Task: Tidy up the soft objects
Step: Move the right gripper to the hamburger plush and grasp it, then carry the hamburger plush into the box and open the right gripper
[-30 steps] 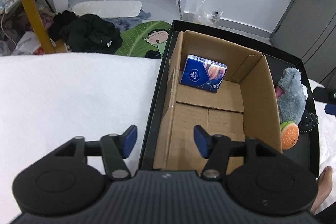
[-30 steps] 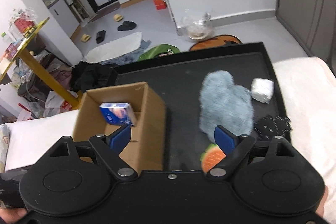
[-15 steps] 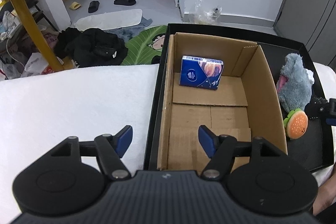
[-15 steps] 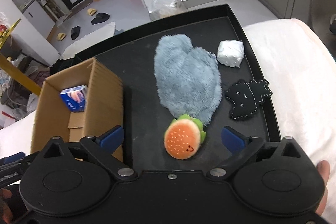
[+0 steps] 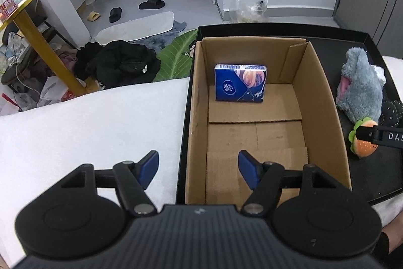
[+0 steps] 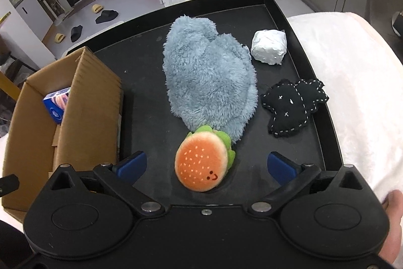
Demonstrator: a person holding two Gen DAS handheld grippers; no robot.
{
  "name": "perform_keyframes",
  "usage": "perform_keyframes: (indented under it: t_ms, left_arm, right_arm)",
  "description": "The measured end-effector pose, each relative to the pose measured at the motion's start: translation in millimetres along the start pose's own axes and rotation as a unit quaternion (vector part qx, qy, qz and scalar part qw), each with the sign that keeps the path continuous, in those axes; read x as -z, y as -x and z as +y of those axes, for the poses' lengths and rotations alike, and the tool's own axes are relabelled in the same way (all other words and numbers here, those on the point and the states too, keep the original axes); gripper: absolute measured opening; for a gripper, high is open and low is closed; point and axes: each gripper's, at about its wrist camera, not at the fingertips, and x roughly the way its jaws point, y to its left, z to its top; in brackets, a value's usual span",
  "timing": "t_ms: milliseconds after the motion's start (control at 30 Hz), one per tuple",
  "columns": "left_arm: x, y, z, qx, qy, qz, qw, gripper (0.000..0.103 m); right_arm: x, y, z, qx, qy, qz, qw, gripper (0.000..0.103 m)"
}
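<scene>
An orange burger plush lies on the black tray, between the fingers of my open right gripper. Behind it lies a blue-grey furry plush, with a black stitched plush and a white wrapped bundle to the right. A cardboard box stands on the tray's left part and holds a blue tissue pack. My left gripper is open and empty over the box's near left wall. The burger shows there too, partly hidden.
The tray rests on a white padded surface that runs left and right of it. Beyond the far edge is the floor with black clothes, slippers and a yellow table leg.
My right gripper has moved forward and down toward the tray until the burger plush lies between its open fingers. My left gripper has drawn back and squared up to the box.
</scene>
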Motion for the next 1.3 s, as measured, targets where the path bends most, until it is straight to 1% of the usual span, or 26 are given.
perform_keyframes:
  t_ms: [33, 100, 133, 167, 200, 233, 267, 300, 367, 533, 633, 800, 1000, 1067, 1300]
  left_arm:
    - [-0.6, -0.7, -1.4, -0.003, -0.002, 0.001, 1.0, 0.068]
    - [-1.9, -2.4, -1.9, -0.006, -0.001, 0.004, 1.0, 0.068]
    - [-2.3, -3.1, -1.2, -0.008, 0.002, 0.006, 0.9999, 0.068]
    - [-2.8, -3.3, -1.1, -0.009, 0.005, 0.008, 0.9999, 0.068]
    - [-3.0, -3.5, 0.3, -0.007, 0.009, 0.01, 0.9999, 0.068]
    - [-2.9, -3.4, 1.4, -0.006, 0.011, 0.011, 0.9999, 0.068]
    - [-2.8, -2.9, 2.1, -0.005, 0.012, 0.011, 0.9998, 0.068]
    - [-2.6, -2.7, 2.1, -0.006, 0.012, 0.012, 0.9999, 0.068]
    - [-2.5, -2.0, 1.9, -0.007, 0.009, 0.01, 0.9999, 0.068]
    - [-1.1, 0.6, 3.9, -0.005, 0.011, 0.003, 0.9999, 0.068]
    - [-0.9, 1.6, 4.8, 0.002, 0.02, 0.002, 0.9998, 0.068]
    - [-0.8, 3.5, 10.6, 0.015, 0.037, -0.002, 0.9992, 0.068]
    - [0.8, 4.6, 15.5, 0.028, 0.051, -0.005, 0.9983, 0.068]
    - [1.0, 4.5, 18.0, 0.033, 0.058, -0.004, 0.9978, 0.068]
    - [0.2, -2.8, 28.2, 0.049, 0.089, 0.02, 0.9946, 0.068]
  right_arm:
    - [-0.6, -0.8, -0.1, 0.003, 0.0, -0.003, 1.0, 0.1]
    - [-0.7, -2.1, 0.0, 0.007, 0.003, -0.006, 1.0, 0.092]
    - [-0.6, -2.5, 0.0, 0.006, 0.006, -0.006, 1.0, 0.084]
    - [-0.1, -2.9, 0.0, 0.007, 0.009, -0.005, 1.0, 0.069]
    - [0.5, -3.4, -0.1, 0.007, 0.013, -0.002, 1.0, 0.059]
    - [1.1, -4.3, -0.2, 0.007, 0.014, 0.002, 1.0, 0.042]
    - [1.7, -4.6, -2.2, 0.0, 0.009, 0.007, 1.0, 0.038]
    - [2.6, -3.1, -3.1, -0.003, 0.007, 0.006, 1.0, 0.037]
    - [3.0, 0.2, -1.7, -0.002, 0.014, 0.002, 1.0, 0.03]
    - [3.7, 8.7, -0.3, -0.012, 0.02, -0.01, 1.0, 0.022]
    - [4.3, 16.6, -0.9, -0.022, 0.019, -0.013, 0.999, 0.021]
    - [1.3, 38.2, 1.1, -0.041, 0.014, -0.026, 0.999, 0.02]
    - [-11.9, 64.8, 13.3, -0.054, 0.024, -0.057, 0.997, 0.02]
    - [-17.1, 73.7, 16.4, -0.065, 0.021, -0.069, 0.995, 0.02]
    - [-29.2, 96.6, 41.7, -0.085, 0.036, -0.094, 0.991, 0.02]
